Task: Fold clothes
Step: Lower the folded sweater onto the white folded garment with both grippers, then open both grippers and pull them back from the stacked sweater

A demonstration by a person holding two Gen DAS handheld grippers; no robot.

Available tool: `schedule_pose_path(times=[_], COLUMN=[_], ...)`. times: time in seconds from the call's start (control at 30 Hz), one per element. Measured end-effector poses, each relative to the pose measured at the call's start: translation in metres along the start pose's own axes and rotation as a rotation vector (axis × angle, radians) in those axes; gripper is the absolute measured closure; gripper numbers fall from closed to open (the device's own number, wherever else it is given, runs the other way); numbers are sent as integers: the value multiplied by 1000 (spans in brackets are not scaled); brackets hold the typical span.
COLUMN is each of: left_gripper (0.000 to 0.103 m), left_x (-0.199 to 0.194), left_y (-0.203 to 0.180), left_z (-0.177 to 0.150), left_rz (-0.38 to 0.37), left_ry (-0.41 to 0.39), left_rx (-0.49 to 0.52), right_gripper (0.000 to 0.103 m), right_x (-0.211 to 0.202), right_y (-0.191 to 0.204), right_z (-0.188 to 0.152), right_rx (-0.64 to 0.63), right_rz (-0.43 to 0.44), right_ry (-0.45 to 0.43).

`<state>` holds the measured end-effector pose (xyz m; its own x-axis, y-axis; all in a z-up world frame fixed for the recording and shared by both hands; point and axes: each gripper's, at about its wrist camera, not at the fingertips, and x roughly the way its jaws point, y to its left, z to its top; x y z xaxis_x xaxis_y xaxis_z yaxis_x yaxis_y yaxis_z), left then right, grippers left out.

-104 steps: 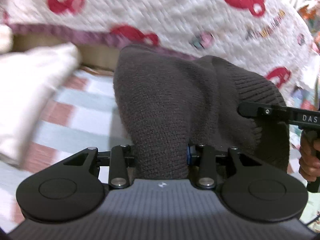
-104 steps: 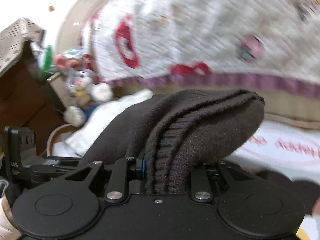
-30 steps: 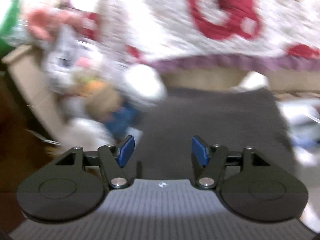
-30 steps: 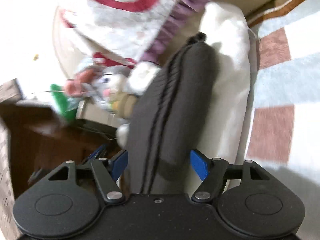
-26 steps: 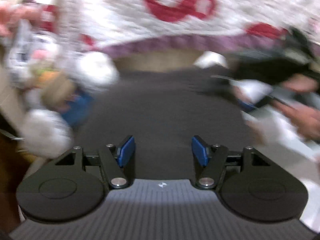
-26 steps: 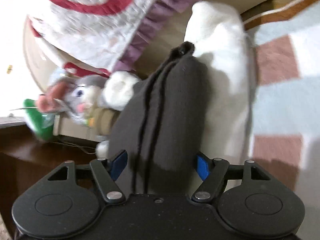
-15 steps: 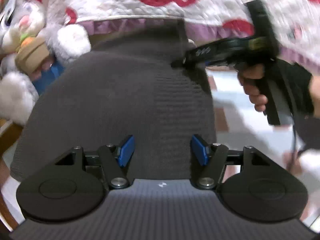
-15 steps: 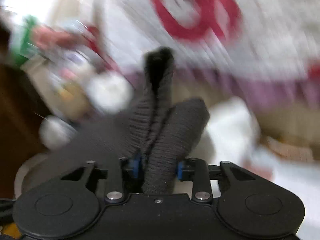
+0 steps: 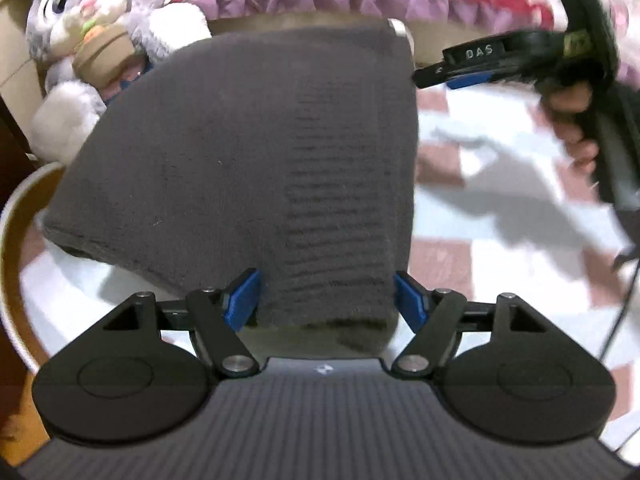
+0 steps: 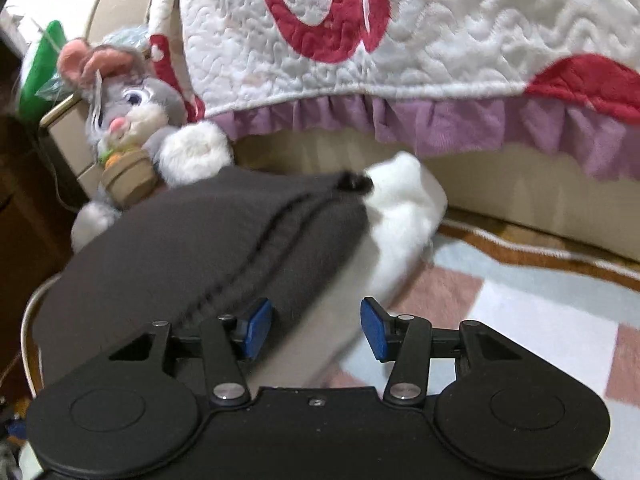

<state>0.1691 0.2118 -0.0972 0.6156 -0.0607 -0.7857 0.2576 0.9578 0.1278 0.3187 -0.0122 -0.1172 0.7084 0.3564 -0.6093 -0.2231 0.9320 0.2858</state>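
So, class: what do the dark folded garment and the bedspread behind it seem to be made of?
Dark folded garment: looks like matte knitted yarn, perhaps wool; ribbed rows show near its edge. Bedspread: apparently quilted white fabric with stitched puckers, red patches and a purple ruffled hem.

Folded dark sweater (image 10: 192, 256) lies on white garment (image 10: 404, 208).

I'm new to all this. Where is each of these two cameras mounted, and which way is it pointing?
Left wrist view: sits on the left hand-held gripper, looking forward over the folded dark sweater; the right hand-held gripper and the person's hand show.
Right wrist view: sits on the right hand-held gripper, facing the sweater's edge, white garment and quilt; only its own open fingers show.
Shared: sweater, plush rabbit, checked rug.
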Motion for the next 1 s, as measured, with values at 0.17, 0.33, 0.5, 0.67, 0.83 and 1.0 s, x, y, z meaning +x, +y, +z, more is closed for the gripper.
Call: schedule_pose_path(times=[0.17,0.33,0.5,0.67,0.83,1.0], left_gripper=[28,24,15,11,0,0], left_x=[-5,-23,-39,-61,-83,-92], left_y=[-3,-14,-49,-99,-140,-163], left_z=[-5,-2,10,22,18,9], left_rz=[33,30,88,243,308,285], left_ry=[43,27,4,-16,-32,27], left_rx=[-130,-294,-330,-241,-182,-169], right_gripper=[50,50,49,49,47,44], right_x=[-13,-57,-104,-147,-188,-219], right_y=[10,-11,-14,-15,-14,-19], right_z=[-26,-40,-56,-68,-88,-111], right_rx=[-210,-88,-141,-172,-147,-140], right_rz=[-32,109,136,154,63,21], right_ry=[33,-41,-106,-142,-102,-73])
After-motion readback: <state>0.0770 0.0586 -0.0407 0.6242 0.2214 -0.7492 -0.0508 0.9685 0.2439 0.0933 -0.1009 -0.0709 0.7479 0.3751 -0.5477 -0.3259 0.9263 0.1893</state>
